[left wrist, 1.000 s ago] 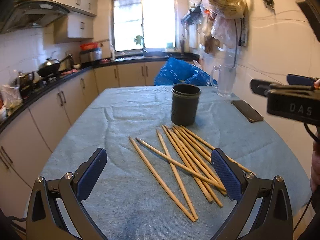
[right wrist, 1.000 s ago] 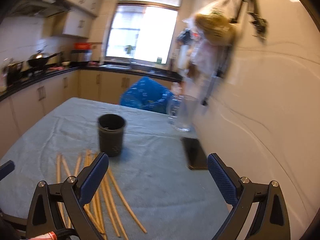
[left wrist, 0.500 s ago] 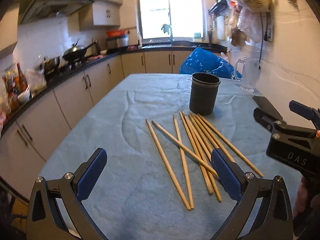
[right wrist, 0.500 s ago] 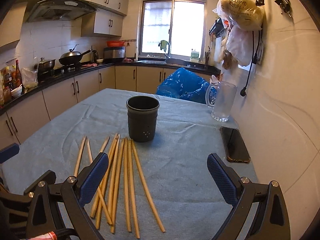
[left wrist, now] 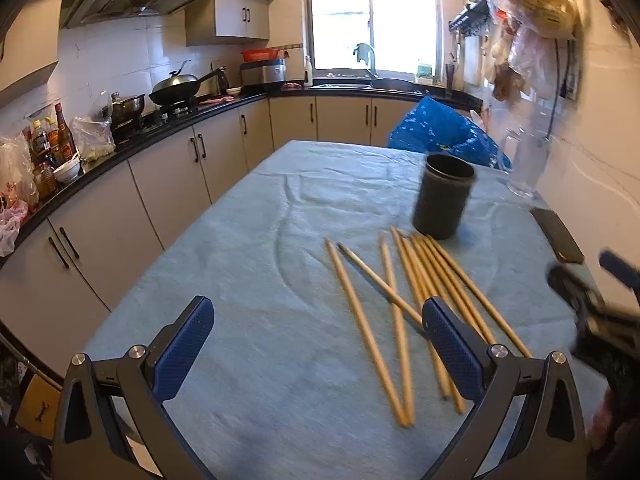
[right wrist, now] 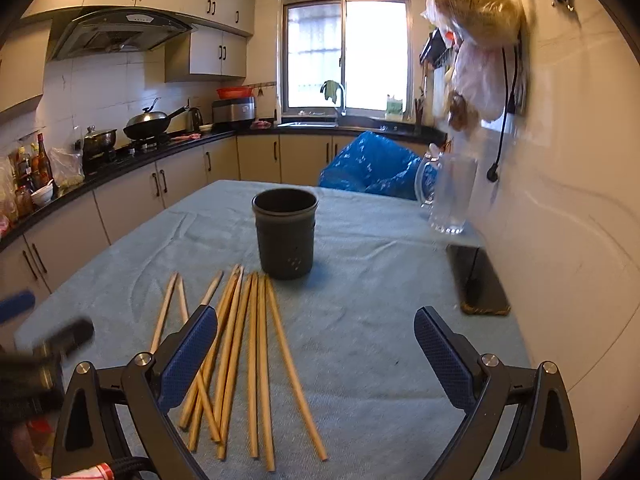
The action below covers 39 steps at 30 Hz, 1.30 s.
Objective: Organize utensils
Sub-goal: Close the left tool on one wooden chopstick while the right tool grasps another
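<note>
Several wooden chopsticks (left wrist: pixel 404 304) (right wrist: pixel 256 344) lie loose on the light blue tablecloth (left wrist: pixel 280 264) (right wrist: pixel 376 320), some crossing each other. Just beyond their far tips stands a dark cylindrical holder (left wrist: pixel 442 196) (right wrist: pixel 285 234), upright and empty as far as its rim shows. My left gripper (left wrist: pixel 316 344) hovers open above the near end of the table, left of the chopsticks. My right gripper (right wrist: pixel 316 348) is open too, over the near ends of the chopsticks and the cloth to their right. Each gripper appears blurred at the edge of the other's view.
A black phone (right wrist: pixel 478 280) (left wrist: pixel 558 236) lies by the right wall, with a clear glass mug (right wrist: pixel 450 196) behind it. A blue bag (right wrist: pixel 372 164) sits past the table's far end. Kitchen cabinets and a stove counter (left wrist: pixel 132 140) run along the left.
Both grippers have swung and dropped toward the table; the left view has turned leftward, the right one now faces the holder squarely. Chopsticks and holder have not moved.
</note>
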Each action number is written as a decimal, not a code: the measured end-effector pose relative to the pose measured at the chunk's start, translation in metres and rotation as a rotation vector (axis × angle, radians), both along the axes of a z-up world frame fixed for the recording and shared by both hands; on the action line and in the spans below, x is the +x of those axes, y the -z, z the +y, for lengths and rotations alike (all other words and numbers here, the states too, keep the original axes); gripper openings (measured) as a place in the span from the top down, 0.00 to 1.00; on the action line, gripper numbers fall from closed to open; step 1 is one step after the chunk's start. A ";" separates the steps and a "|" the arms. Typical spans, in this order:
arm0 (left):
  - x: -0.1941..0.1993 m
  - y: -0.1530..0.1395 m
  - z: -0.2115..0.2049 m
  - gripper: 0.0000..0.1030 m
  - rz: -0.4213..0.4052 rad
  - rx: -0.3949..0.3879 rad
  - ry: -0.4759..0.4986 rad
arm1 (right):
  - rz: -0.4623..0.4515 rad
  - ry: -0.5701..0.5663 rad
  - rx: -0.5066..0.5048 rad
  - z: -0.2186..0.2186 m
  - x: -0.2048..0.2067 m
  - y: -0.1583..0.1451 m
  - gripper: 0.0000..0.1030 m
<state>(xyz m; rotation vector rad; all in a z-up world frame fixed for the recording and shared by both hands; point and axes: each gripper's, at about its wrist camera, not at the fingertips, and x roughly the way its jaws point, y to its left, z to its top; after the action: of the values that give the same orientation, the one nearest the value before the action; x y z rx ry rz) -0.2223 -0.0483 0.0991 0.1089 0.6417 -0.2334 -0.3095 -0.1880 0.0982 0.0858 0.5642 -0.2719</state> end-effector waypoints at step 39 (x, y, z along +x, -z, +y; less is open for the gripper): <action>0.153 0.080 -0.016 0.65 0.371 -0.021 -0.013 | 0.395 -0.130 0.107 -0.028 0.156 0.086 0.58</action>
<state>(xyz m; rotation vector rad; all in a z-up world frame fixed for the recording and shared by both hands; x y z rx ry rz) -0.0696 -0.0638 0.0192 0.0406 1.0079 -0.2505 -0.1534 -0.2156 0.0118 0.0990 0.9733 -0.1310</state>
